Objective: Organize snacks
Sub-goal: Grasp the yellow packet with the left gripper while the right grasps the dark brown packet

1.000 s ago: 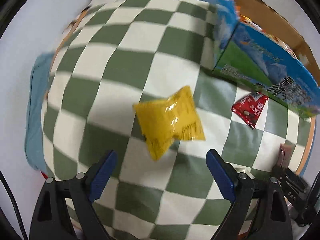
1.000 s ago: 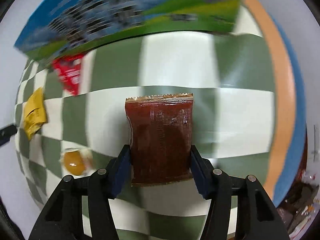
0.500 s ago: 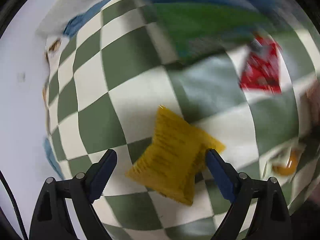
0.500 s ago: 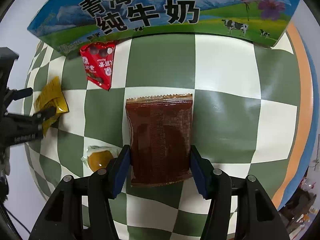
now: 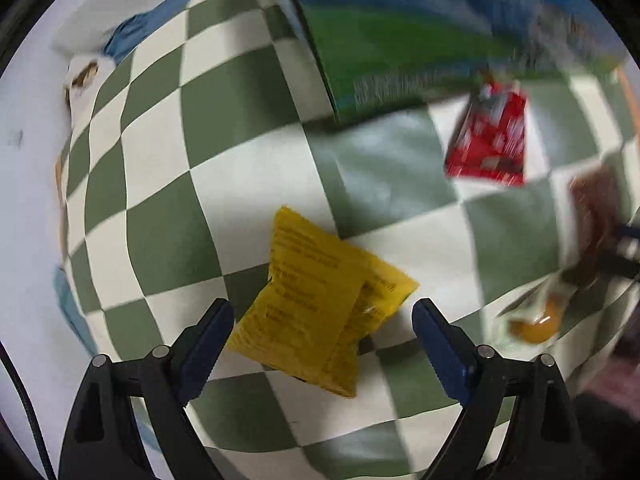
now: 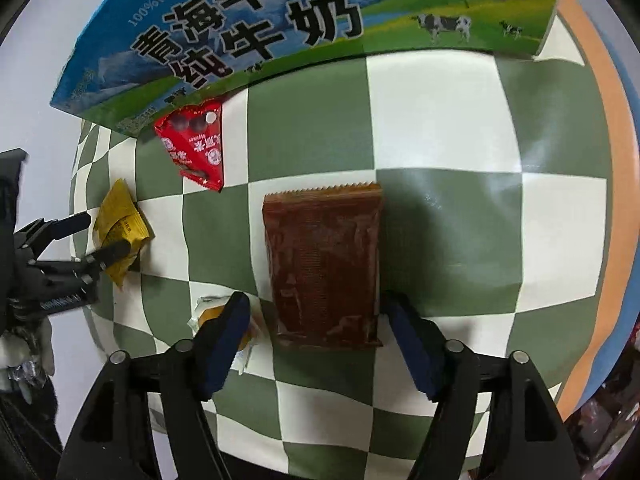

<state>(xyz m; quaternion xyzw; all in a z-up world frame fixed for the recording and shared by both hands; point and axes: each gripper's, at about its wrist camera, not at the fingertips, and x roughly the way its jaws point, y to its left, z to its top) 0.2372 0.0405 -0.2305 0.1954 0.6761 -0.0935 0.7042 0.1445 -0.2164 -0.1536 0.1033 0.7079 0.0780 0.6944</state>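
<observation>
A yellow snack packet (image 5: 320, 304) lies on the green-and-white checked cloth (image 5: 168, 160). My left gripper (image 5: 320, 312) stands open over the packet, pointing down, one blue jaw on each side and not pressing. The right wrist view shows the same packet (image 6: 120, 228) with the left gripper (image 6: 106, 232) straddling it. A flat brown packet (image 6: 324, 264) lies on the cloth between the jaws of my right gripper (image 6: 318, 308). Those jaws are opening, with a gap on both sides of the packet. A red packet (image 6: 196, 148) lies against the blue-and-green milk carton box (image 6: 280, 20).
A small orange jelly cup (image 6: 208, 316) sits partly behind my right gripper's left finger, and it is a blur (image 5: 536, 324) in the left wrist view. An orange and blue border (image 6: 584, 140) edges the cloth on the right. Dark clutter lies beyond the bottom right corner.
My left gripper rolled and sank until the yellow packet lay between its jaws. My right gripper's jaws spread apart and let go of the brown packet, which rests on the cloth.
</observation>
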